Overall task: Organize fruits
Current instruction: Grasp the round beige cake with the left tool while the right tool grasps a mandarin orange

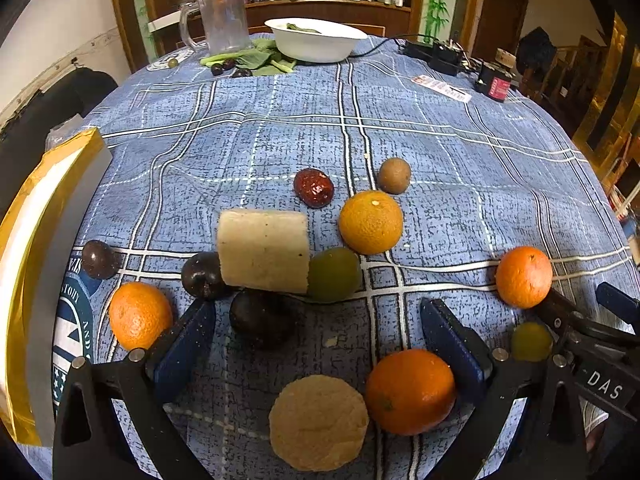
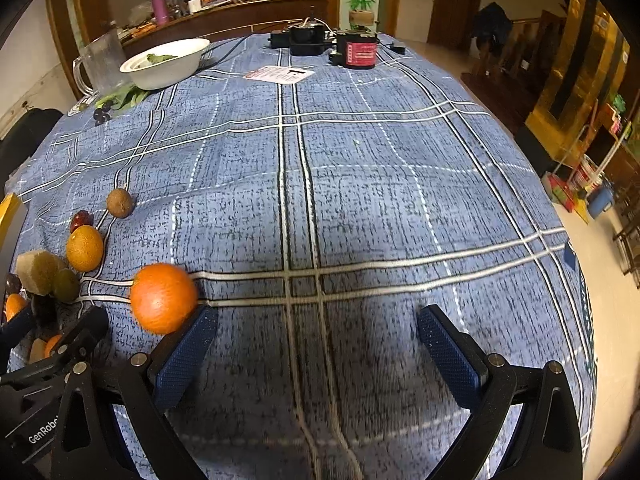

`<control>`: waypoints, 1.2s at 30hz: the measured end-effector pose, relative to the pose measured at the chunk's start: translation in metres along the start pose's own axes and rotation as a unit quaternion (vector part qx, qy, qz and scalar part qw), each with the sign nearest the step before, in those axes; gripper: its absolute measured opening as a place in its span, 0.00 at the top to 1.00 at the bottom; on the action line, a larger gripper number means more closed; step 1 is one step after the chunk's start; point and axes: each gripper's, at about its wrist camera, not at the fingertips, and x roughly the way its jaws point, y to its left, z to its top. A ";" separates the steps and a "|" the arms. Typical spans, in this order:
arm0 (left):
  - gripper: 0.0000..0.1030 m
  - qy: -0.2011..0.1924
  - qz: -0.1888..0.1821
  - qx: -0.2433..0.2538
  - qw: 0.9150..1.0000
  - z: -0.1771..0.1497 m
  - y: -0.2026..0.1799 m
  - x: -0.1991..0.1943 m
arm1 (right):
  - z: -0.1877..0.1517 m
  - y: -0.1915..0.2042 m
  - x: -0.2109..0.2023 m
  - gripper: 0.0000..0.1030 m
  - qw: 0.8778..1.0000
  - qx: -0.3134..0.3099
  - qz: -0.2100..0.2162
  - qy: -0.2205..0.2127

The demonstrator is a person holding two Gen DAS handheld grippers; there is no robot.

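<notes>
Fruits lie clustered on the blue checked tablecloth [image 1: 460, 168]. In the left wrist view my open left gripper [image 1: 318, 330] hovers over a dark plum [image 1: 260, 320], with an orange [image 1: 410, 392] against its right finger and a round biscuit [image 1: 318, 422] below. Ahead are a pale cake block [image 1: 264, 250], a green fruit [image 1: 334, 274], a yellow-orange [image 1: 371, 222], a red date [image 1: 314, 187] and a kiwi [image 1: 395, 175]. My right gripper [image 2: 316, 338] is open and empty; an orange [image 2: 163, 298] rests at its left fingertip [image 2: 200, 326].
A gold-edged box [image 1: 48, 240] stands at the left. A white bowl [image 1: 316, 42], a clear jug [image 1: 222, 20] and green leaves [image 1: 256, 58] sit at the far side. Black chargers and a red-labelled device [image 2: 356, 52] are far right. More oranges [image 1: 140, 314] lie around.
</notes>
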 end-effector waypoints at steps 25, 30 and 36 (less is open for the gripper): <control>0.00 -0.125 0.004 -0.091 0.988 -0.035 0.191 -0.157 | -0.006 -0.014 -0.026 0.01 1.000 0.001 -0.006 -0.024; 0.00 -0.115 -0.039 -0.080 0.989 -0.048 0.192 -0.151 | -0.019 -0.022 -0.071 0.01 0.996 0.011 0.043 -0.074; 0.00 -0.092 -0.124 -0.017 0.988 -0.066 0.141 -0.138 | -0.046 0.008 -0.110 0.01 0.987 -0.047 0.067 -0.137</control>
